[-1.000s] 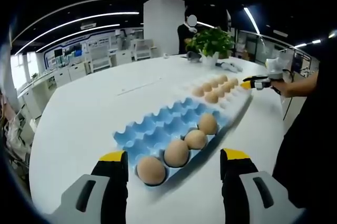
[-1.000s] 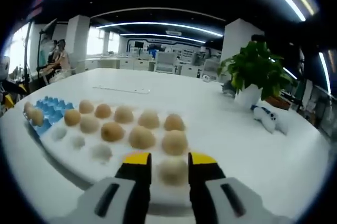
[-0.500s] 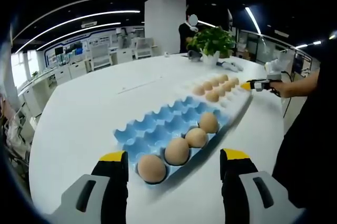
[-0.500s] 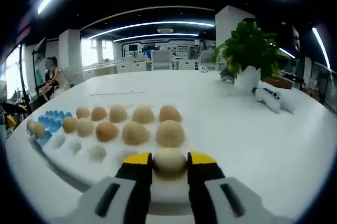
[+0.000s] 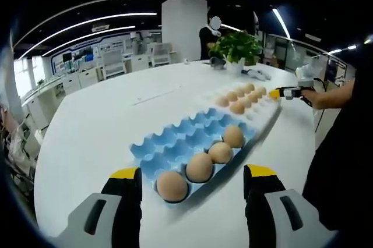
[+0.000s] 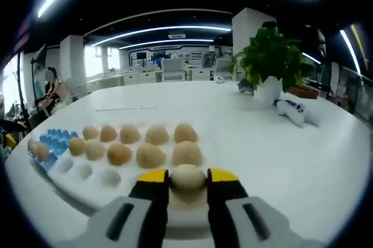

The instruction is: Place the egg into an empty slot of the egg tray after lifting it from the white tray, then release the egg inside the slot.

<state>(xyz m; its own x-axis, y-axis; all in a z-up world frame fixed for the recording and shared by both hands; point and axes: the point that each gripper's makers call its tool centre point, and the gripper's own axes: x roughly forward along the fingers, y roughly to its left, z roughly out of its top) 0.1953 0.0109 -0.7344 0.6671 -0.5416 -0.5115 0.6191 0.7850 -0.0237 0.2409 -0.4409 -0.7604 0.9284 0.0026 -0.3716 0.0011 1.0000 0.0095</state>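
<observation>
In the right gripper view my right gripper [image 6: 188,178] is shut on a pale egg [image 6: 187,175], held just above the near edge of the white tray [image 6: 87,188], which carries several brown eggs [image 6: 150,156]. The blue egg tray [image 6: 51,141] lies at that tray's left end. In the left gripper view the blue egg tray [image 5: 175,143] sits just ahead of my open left gripper [image 5: 192,179]; several eggs [image 5: 199,167] fill its near row and the other slots are empty. Beyond it lies the white tray [image 5: 259,121], with the right gripper [image 5: 278,92] at its far end.
A potted plant [image 6: 269,62] and a white controller [image 6: 294,112] stand on the round white table [image 6: 291,155] to the right. A person's sleeve [image 5: 344,143] fills the right of the left gripper view. Another person [image 5: 207,35] stands behind the plant [image 5: 236,47]. Office desks lie behind.
My right gripper closed on the pale egg and has lifted it slightly off the white tray. The left gripper has barely moved.
</observation>
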